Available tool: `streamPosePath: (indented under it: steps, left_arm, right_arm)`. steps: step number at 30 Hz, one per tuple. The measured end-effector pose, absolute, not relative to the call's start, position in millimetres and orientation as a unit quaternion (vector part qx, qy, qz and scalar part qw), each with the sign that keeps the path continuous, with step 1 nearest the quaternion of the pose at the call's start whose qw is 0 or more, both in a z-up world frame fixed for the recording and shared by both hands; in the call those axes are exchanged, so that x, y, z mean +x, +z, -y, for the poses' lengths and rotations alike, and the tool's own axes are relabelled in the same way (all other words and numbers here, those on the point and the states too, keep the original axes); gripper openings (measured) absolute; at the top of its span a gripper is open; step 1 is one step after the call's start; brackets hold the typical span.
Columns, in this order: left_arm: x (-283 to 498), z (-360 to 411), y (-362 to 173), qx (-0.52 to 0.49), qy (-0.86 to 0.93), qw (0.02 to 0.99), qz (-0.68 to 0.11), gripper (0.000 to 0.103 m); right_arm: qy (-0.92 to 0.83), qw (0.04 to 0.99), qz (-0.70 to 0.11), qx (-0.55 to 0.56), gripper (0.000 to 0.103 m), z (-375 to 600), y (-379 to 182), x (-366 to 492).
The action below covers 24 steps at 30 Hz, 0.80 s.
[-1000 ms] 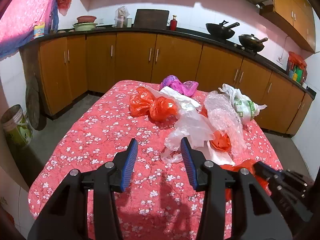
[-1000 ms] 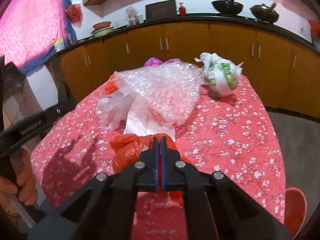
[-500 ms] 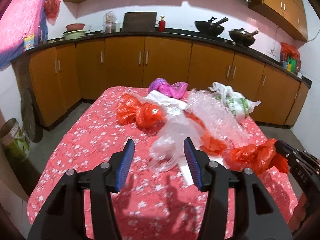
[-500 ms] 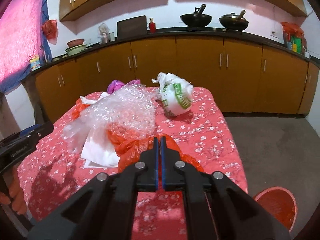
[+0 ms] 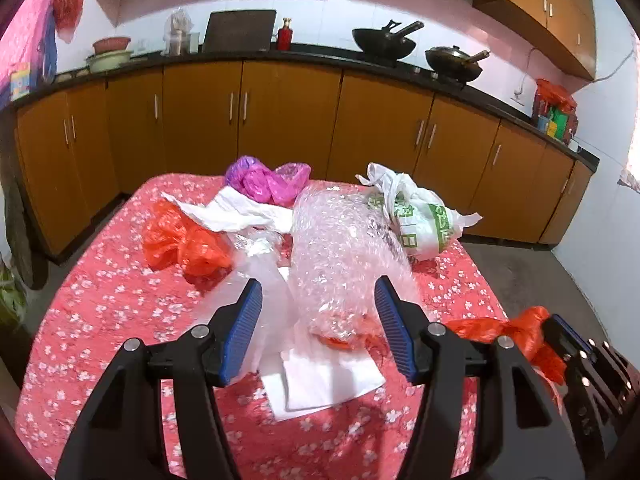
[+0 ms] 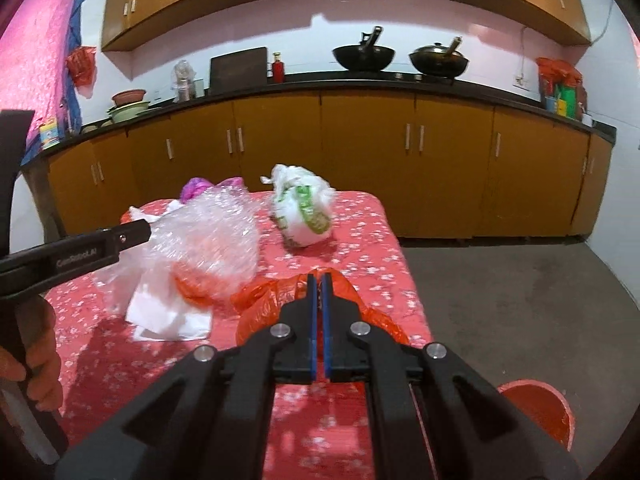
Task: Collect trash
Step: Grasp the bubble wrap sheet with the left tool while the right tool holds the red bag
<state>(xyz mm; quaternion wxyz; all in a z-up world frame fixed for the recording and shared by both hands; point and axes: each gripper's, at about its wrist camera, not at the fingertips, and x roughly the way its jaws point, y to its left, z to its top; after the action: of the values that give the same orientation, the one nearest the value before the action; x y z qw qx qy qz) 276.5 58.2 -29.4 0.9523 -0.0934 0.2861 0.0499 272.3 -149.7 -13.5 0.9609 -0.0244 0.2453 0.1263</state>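
Count of the things on the table and the counter

There are two orange-red plastic bags (image 5: 184, 242) (image 5: 508, 330), one pink-purple bag (image 5: 266, 180), one white bag with green print (image 5: 420, 220), one sheet of bubble wrap (image 5: 340, 248), one clear bag (image 5: 264, 276), two white papers (image 5: 236, 212) (image 5: 328, 380), one red bin (image 6: 536, 412), two woks (image 5: 384, 42) (image 5: 454, 62), one red bottle (image 5: 284, 34).

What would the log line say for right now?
right gripper: shut on orange bag | left gripper: open, by bubble wrap | red bin: on floor
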Motion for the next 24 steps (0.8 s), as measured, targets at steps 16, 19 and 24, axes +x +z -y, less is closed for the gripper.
streamPosePath:
  steps: [16, 19, 24]
  left_arm:
    - [297.1, -59.0, -46.6, -0.099, 0.040, 0.940, -0.323, 0.006]
    - [289.3, -62.4, -41.1, -0.095, 0.037, 0.945, -0.311, 0.004]
    - [271.7, -71.6, -22.9, -0.096, 0.037, 0.954, -0.283, 0.004]
  right_arm:
    - [0.102, 0.963, -0.250, -0.003, 0.004, 165.6, -19.0, 282.4]
    - [0.101, 0.964, -0.248, 0.000, 0.004, 165.8, -18.1, 281.9]
    - [0.101, 0.965, -0.241, 0.003, 0.004, 163.9, -13.8, 279.3]
